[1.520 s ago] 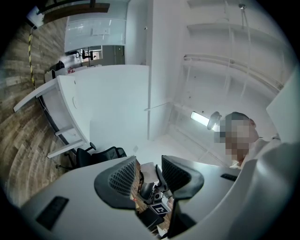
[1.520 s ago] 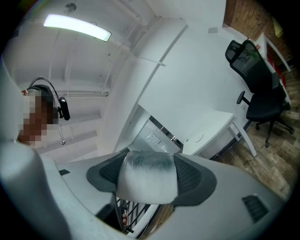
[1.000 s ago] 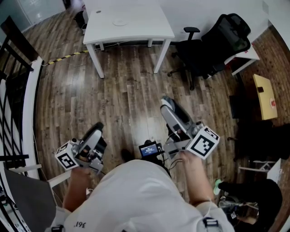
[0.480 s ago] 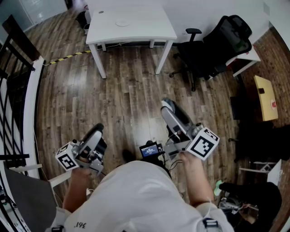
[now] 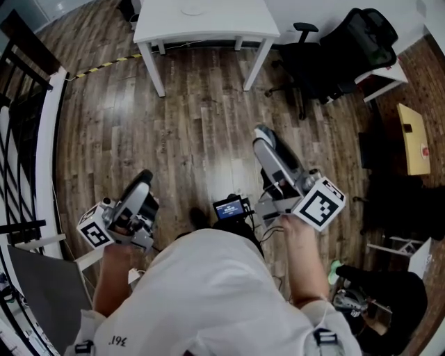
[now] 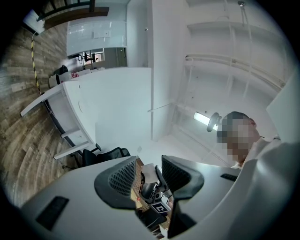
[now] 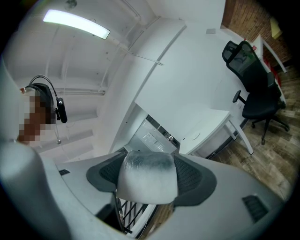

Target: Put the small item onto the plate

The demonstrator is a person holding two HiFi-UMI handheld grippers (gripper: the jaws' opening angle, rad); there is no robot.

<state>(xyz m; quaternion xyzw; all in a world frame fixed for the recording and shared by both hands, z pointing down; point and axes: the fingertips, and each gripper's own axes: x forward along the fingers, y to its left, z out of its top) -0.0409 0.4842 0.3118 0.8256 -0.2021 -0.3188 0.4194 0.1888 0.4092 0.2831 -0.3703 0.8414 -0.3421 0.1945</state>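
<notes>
Right gripper view: claw point(image 7: 149, 169) w/ item point(image 7: 147, 182)

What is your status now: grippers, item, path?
Left gripper open, empty. Right gripper shut on small white item. Plate on white table far ahead; only wooden floor between.

Glossy wood-plank floor point(image 5: 195, 139); smooth matt table point(image 5: 229, 24); soft fuzzy small item point(image 7: 147, 180).
</notes>
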